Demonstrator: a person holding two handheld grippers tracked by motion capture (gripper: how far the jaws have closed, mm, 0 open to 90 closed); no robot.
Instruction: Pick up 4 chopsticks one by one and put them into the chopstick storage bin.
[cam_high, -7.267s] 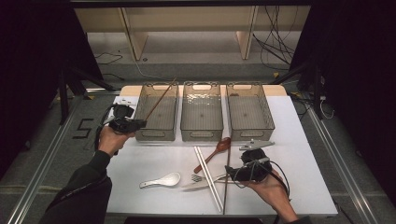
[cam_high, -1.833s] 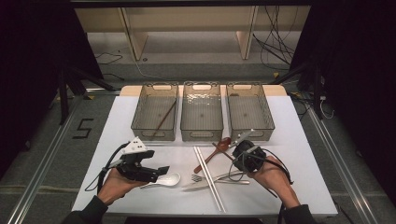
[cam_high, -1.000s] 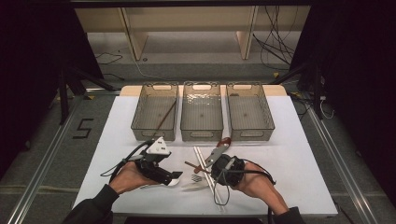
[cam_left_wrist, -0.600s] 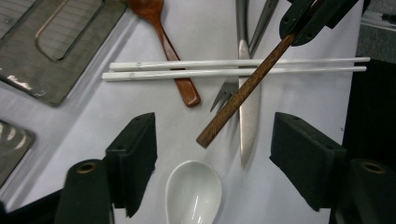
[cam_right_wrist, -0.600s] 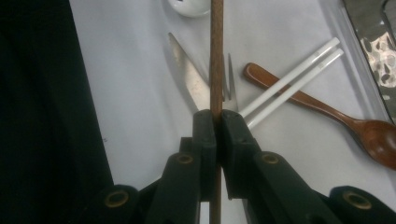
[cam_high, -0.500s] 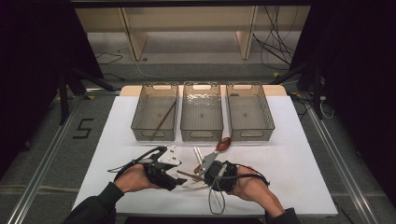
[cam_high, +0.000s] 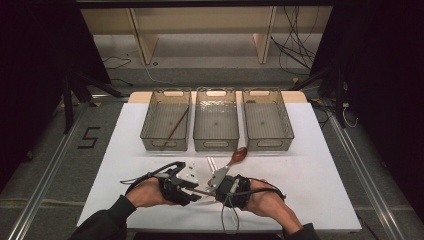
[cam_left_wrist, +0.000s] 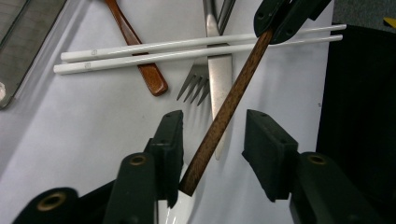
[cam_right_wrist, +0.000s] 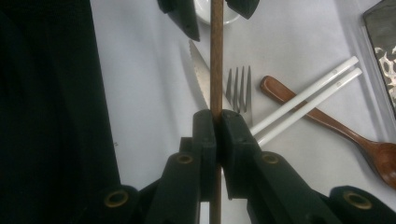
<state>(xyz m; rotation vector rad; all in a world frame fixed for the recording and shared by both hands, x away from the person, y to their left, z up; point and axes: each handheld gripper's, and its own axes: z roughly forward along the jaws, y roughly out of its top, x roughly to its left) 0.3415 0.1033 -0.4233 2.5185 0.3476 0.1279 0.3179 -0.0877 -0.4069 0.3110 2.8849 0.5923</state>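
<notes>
A thin brown wooden chopstick (cam_right_wrist: 216, 60) is pinched by the right hand-held gripper (cam_right_wrist: 218, 122). Its free end is flanked, untouched, by the left hand-held gripper (cam_left_wrist: 212, 140), whose spread jaws have just been closing.

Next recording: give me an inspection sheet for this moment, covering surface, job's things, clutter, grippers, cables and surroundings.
Surface: white table top.
Job's things: brown wooden chopstick, passing from hand to hand; three clear plastic bins, left one holding a thin brown stick.
Clutter: two white chopsticks, brown wooden spoon, steel fork, steel knife.
Grippers: right gripper clamps the chopstick; left gripper has just been closing, chopstick between jaws, pads apart.
Cables: black leads trail from grippers.
Surroundings: grey floor marked 5.
</notes>
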